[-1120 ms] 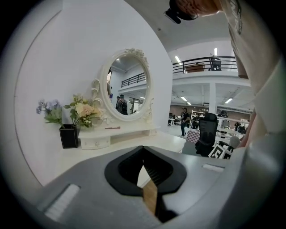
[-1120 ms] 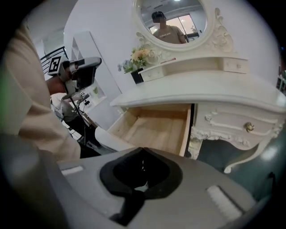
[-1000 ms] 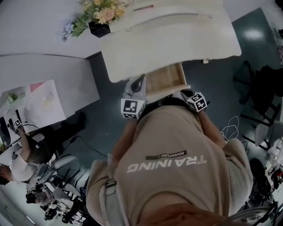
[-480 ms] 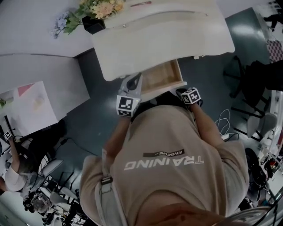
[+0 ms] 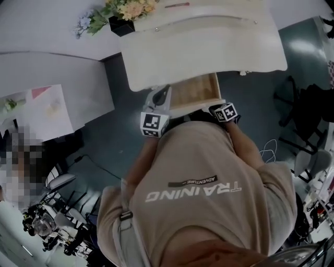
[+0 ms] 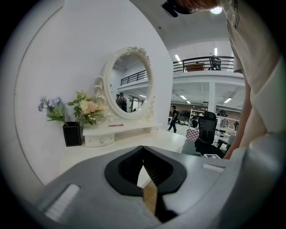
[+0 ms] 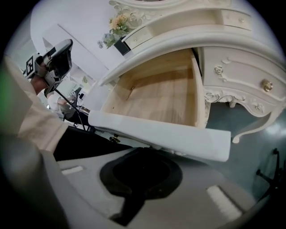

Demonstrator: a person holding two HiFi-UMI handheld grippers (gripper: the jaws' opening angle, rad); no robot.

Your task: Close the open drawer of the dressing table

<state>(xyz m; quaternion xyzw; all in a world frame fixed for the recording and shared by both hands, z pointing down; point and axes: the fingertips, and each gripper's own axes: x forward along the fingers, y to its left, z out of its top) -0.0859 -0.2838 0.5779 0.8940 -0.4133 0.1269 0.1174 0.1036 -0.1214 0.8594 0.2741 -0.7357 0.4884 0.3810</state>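
I keep my right hand-held gripper (image 7: pixel 143 153) with jaws together and empty at the drawer (image 7: pixel 170 134) front edge for pushing; my left hand-held gripper (image 6: pixel 143 150) is likewise closed.

- The drawer (image 5: pixel 195 94) stuck out from the dressing table's (image 5: pixel 209 47) front edge. Its bare wooden inside was open from above, except the rear part under the tabletop.
- The person's torso (image 5: pixel 203 177) crowded the drawer's front panel, with the left gripper (image 5: pixel 160 99) and right gripper (image 5: pixel 219 109) at its two corners.
- A flower pot (image 5: pixel 121 25) took the table's back left corner and a raised shelf (image 5: pixel 209 10) its back edge.
- Bare floor lay right of the drawer, up to a dark chair (image 5: pixel 308 109).
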